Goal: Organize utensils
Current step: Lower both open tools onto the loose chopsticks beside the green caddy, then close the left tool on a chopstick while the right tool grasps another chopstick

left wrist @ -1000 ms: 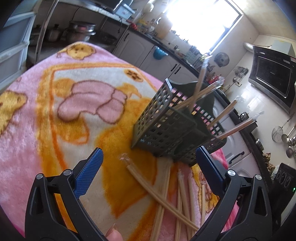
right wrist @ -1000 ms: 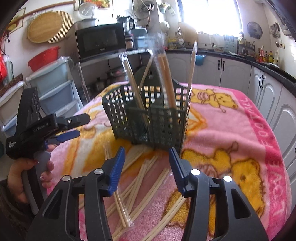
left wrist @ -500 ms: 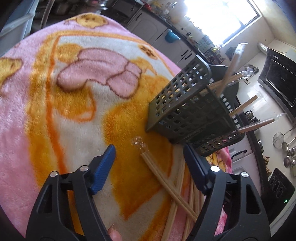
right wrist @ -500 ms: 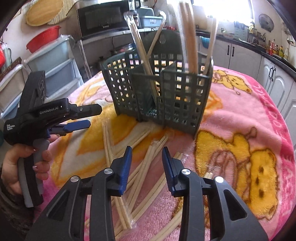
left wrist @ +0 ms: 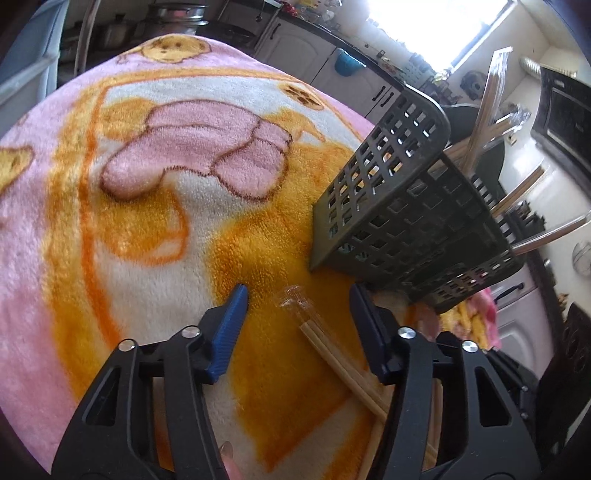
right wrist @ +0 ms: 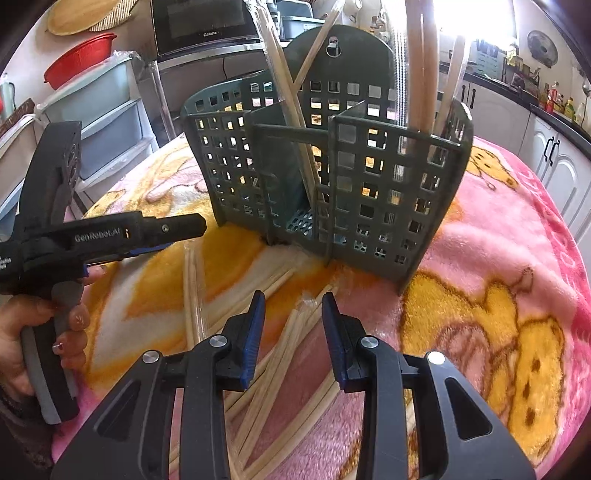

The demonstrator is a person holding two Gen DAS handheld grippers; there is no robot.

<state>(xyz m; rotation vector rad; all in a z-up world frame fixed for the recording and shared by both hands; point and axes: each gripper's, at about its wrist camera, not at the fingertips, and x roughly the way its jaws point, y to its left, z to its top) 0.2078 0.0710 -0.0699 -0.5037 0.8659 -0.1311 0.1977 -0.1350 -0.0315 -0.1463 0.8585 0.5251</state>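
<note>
A dark green slotted utensil holder (left wrist: 391, 206) (right wrist: 369, 184) stands on the blanket, with several wrapped chopsticks (right wrist: 421, 55) upright in its compartments. More chopsticks (right wrist: 284, 339) lie loose on the blanket in front of it. My left gripper (left wrist: 299, 295) hangs low over one plastic-wrapped pair (left wrist: 332, 350); its jaws are closing, with the wrapped tip between them and the pads clear of it. My right gripper (right wrist: 293, 299) is narrowly open over the loose pile, a chopstick end between its pads but not pinched. In the right wrist view the left gripper (right wrist: 184, 238) is at the left, held by a hand (right wrist: 22, 332).
A pink and orange fleece blanket (left wrist: 147, 184) (right wrist: 498, 277) covers the table. Behind it are a microwave (right wrist: 203, 22) on a metal rack, a red bowl (right wrist: 81, 55) on plastic drawers (right wrist: 110, 122), and white cabinets (right wrist: 498, 110).
Both grippers have dropped toward the loose chopsticks and come nearer the holder. The left jaws have narrowed a lot around the wrapped pair. The right jaws have narrowed slightly.
</note>
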